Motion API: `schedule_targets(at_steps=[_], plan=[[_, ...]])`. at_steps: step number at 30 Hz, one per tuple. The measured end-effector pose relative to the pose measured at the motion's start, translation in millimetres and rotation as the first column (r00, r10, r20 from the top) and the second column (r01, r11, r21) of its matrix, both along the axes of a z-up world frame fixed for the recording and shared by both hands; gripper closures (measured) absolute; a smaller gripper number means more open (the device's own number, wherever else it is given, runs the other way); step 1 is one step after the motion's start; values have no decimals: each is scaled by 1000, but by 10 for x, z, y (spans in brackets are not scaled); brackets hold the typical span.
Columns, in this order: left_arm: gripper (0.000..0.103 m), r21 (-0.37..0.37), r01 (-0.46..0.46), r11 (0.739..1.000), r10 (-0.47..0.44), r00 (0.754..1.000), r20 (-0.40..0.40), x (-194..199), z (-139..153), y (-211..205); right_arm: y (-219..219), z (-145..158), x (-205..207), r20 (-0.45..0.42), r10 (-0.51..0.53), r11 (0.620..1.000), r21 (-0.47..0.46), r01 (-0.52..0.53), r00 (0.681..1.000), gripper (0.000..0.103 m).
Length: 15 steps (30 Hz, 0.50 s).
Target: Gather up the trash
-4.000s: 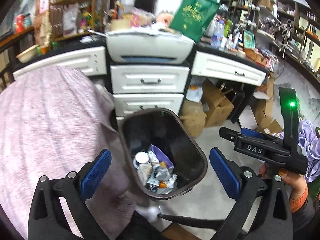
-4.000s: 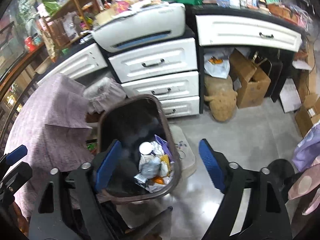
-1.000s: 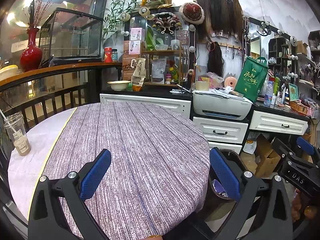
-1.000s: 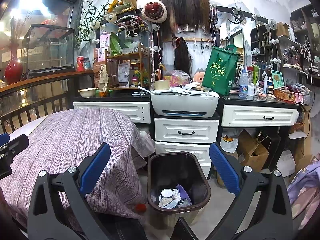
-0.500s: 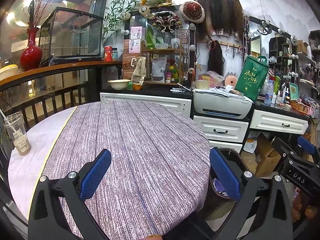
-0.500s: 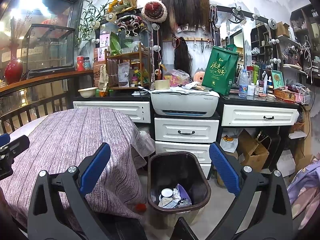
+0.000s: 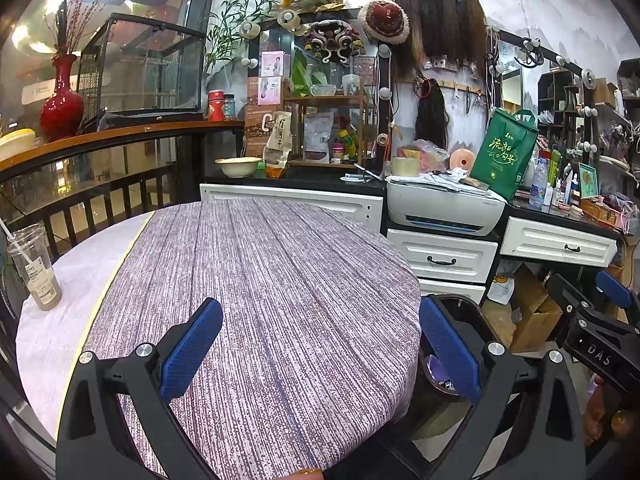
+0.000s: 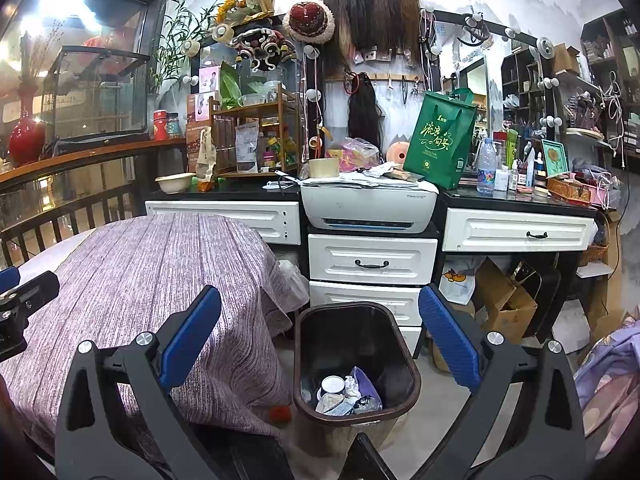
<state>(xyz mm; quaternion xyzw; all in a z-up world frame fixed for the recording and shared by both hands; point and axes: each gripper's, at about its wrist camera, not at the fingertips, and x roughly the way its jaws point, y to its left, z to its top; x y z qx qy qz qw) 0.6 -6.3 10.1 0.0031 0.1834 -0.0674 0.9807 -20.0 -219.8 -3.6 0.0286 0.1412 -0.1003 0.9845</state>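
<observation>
Beside table [image 8: 152, 264], bin [image 8: 354, 364] holds trash [image 8: 346, 394]; right gripper [image 8: 320, 344] open.

Left gripper [image 7: 320, 340] & right gripper [image 8: 320, 340]: black plastic frames showing silver screws, w/ blue textured finger pads [image 7: 191, 347]; white "DAS" lettering [image 7: 599, 354] showing on right unit's body.

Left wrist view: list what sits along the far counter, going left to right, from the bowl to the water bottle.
Cream bowl → paper snack bag → tape roll → white printer → green tote bag → water bottle.
</observation>
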Motion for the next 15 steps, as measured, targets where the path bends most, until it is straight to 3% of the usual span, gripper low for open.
schedule_targets(at_steps=[15], plan=[[6, 11, -3, 1000, 3, 1000, -3, -1, -35, 23, 4, -2, 0, -2, 0, 1000, 1, 0, 1000, 6]])
